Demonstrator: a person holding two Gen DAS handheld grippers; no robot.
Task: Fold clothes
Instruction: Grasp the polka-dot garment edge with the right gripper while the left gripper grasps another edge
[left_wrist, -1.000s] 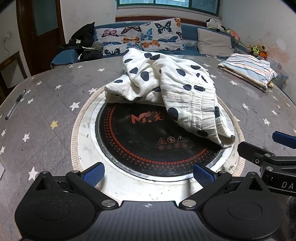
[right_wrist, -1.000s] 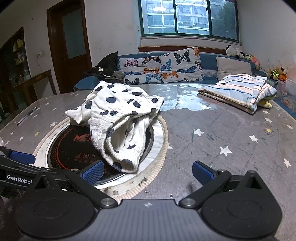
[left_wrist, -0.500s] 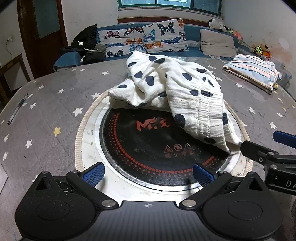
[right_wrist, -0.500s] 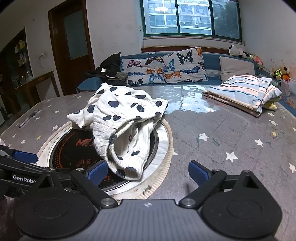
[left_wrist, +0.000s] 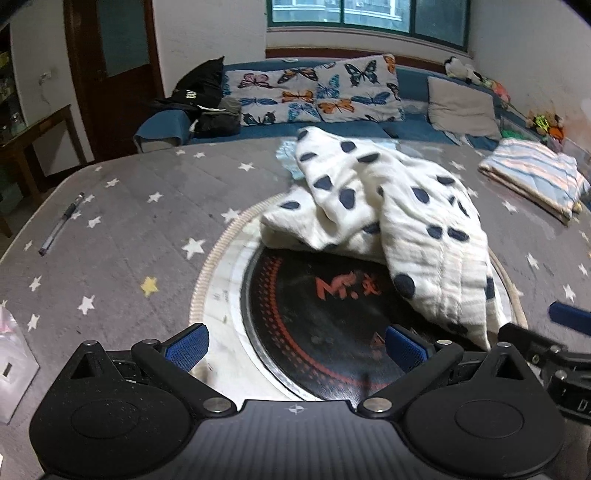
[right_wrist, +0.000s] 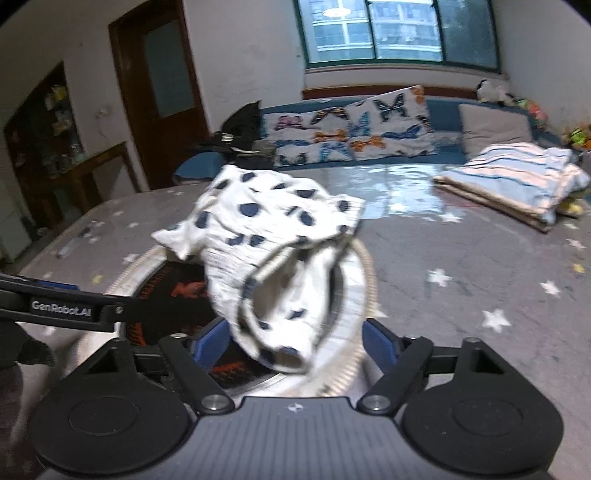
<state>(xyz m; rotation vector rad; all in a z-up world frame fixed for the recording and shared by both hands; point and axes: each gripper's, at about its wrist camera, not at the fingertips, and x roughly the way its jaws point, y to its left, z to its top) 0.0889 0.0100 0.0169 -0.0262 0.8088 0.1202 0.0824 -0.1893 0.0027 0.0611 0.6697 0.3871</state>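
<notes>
Two grippers, left (left_wrist: 297, 345) and right (right_wrist: 295, 341), had fingers spread wide, holding nothing. Garment (right_wrist: 273, 258) lay crumpled on the surface; a pinch might catch several layers.

Black tool (left_wrist: 297, 345), blue fingertip pads (left_wrist: 186, 345)

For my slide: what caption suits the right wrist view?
Open right gripper closing in on crumpled dotted garment lying over the table's cooktop.
</notes>
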